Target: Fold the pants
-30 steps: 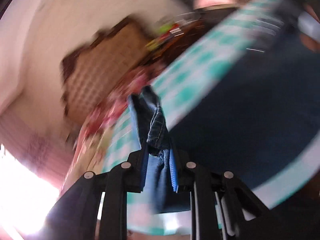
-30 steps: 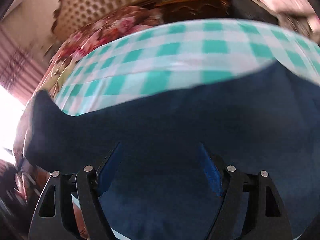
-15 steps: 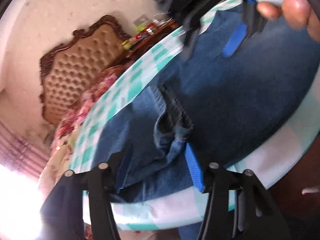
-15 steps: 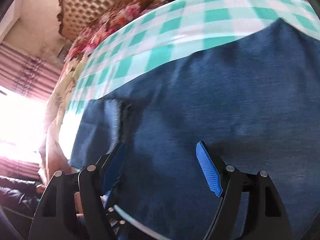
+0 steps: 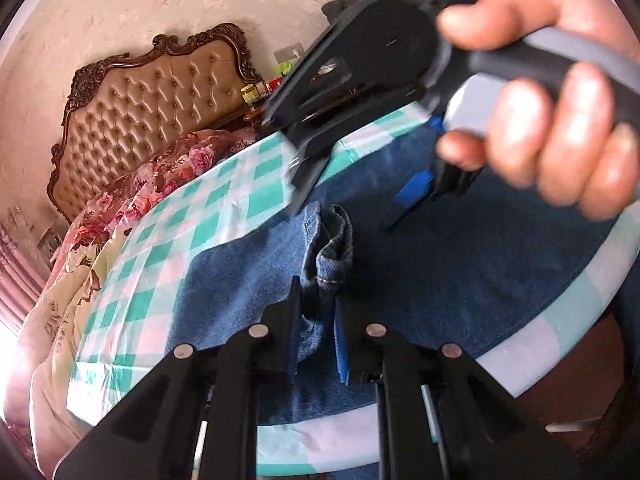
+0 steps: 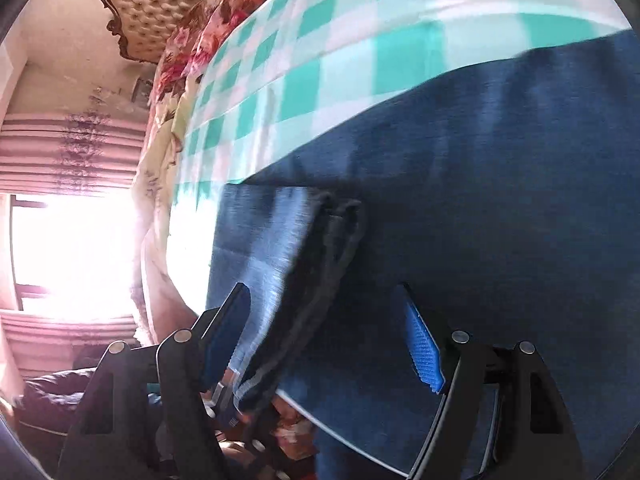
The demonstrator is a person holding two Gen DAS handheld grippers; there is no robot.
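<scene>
Jaws of my left gripper [image 5: 318, 320] are closing narrow on a bunched hem of the jeans [image 5: 460, 280], denim pinched between the pads. My right gripper [image 6: 324, 344] stands with jaws wide and nothing clamped; it straddles the stacked hem edges [image 6: 320, 272] at the worktop's near rim, one pad over the paler cuff, the other over the dark denim. In the left wrist view the person's right hand [image 5: 552, 120] holds that gripper above the garment.

The jeans lie spread on the round worktop with its teal-checked cloth [image 5: 224, 208], a bed with a tufted headboard [image 5: 152, 108] behind. I judge the fold as begun: the leg ends appear brought together, layered one on the other. Still to do, as I read it, is seizing the second corner, carrying the hems over toward the waist, and flattening. The waist end is not visible.
</scene>
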